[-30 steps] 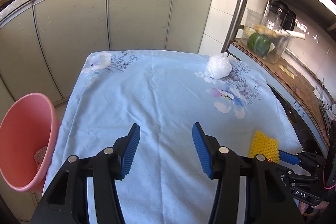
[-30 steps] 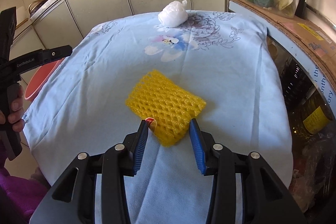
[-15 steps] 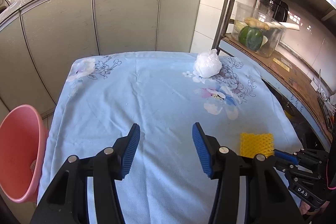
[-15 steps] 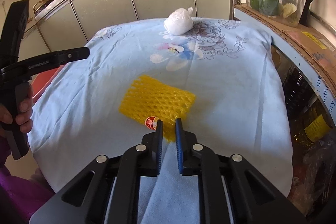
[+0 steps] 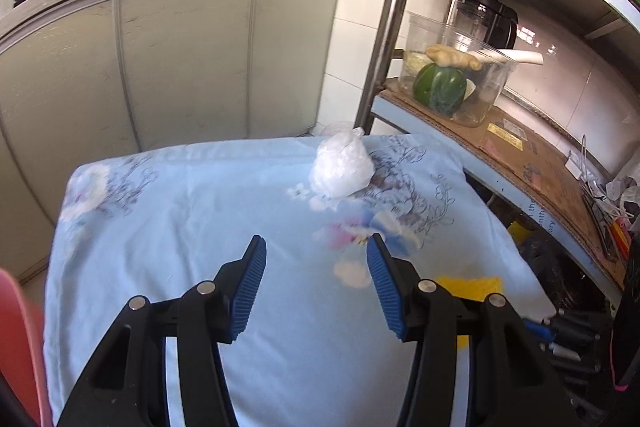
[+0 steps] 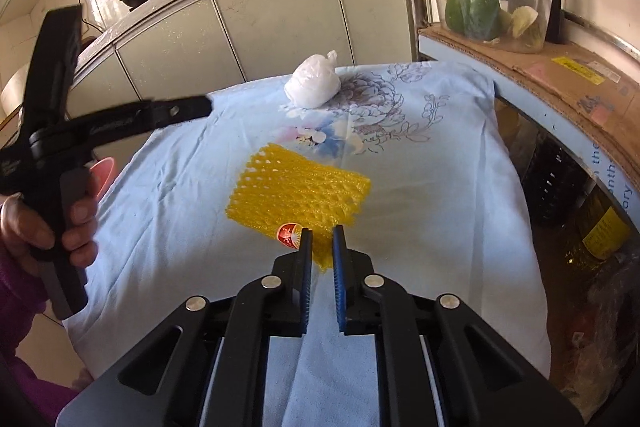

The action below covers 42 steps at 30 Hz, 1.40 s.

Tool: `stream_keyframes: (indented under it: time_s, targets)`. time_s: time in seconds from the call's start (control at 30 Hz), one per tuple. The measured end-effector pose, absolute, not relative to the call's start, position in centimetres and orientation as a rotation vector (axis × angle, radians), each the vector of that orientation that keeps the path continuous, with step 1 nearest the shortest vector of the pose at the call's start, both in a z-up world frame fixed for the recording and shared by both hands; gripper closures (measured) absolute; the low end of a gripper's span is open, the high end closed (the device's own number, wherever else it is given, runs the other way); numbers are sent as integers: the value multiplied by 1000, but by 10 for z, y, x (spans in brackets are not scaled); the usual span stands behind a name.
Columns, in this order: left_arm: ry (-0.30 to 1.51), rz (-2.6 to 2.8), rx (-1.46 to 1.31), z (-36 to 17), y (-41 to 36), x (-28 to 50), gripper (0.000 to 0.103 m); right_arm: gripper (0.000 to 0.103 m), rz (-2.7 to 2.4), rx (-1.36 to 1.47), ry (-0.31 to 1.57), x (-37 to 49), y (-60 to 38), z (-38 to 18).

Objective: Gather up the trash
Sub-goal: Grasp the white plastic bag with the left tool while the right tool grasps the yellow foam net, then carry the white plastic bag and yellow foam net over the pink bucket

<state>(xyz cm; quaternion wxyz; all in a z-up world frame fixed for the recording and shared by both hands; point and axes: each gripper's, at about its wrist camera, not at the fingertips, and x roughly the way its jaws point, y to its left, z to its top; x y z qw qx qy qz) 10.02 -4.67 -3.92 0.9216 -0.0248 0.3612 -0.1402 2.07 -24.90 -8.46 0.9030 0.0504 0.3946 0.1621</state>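
A yellow foam net (image 6: 298, 189) with a red sticker lies on the blue flowered tablecloth (image 6: 440, 195). My right gripper (image 6: 321, 239) is shut on the net's near edge. In the left wrist view the net (image 5: 472, 285) shows partly behind the right finger. A crumpled white plastic bag (image 5: 340, 167) sits near the table's far edge, also the white bag (image 6: 314, 85) in the right wrist view. My left gripper (image 5: 316, 259) hangs open over the cloth, short of the bag, with nothing between its fingers. The pink bin (image 5: 16, 347) is at the far left edge.
A metal shelf rack (image 5: 384, 27) stands to the right, with a clear container of vegetables (image 5: 452, 83) on cardboard. Grey cabinets (image 5: 180, 59) with woks on the counter are behind the table. Bottles (image 6: 600, 227) sit below the shelf. A hand (image 6: 48, 227) holds the left gripper.
My right gripper closed on the yellow net's near edge. The left gripper swung right over the cloth toward the white bag; the pink bin slid nearly out of its view.
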Motion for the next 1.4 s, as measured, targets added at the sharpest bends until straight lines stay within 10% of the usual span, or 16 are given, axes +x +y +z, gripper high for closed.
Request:
stream_keyframes:
  time_s: [0.73, 0.93, 1.4]
  targets:
    - [854, -277, -92, -82, -93, 234, 44, 93, 314, 182, 857, 25, -259, -91]
    - [795, -292, -65, -80, -93, 213, 69, 93, 318, 183, 864, 26, -259, -92]
    - [726, -251, -81, -41, -56, 131, 78, 93, 323, 173, 853, 26, -259, -91]
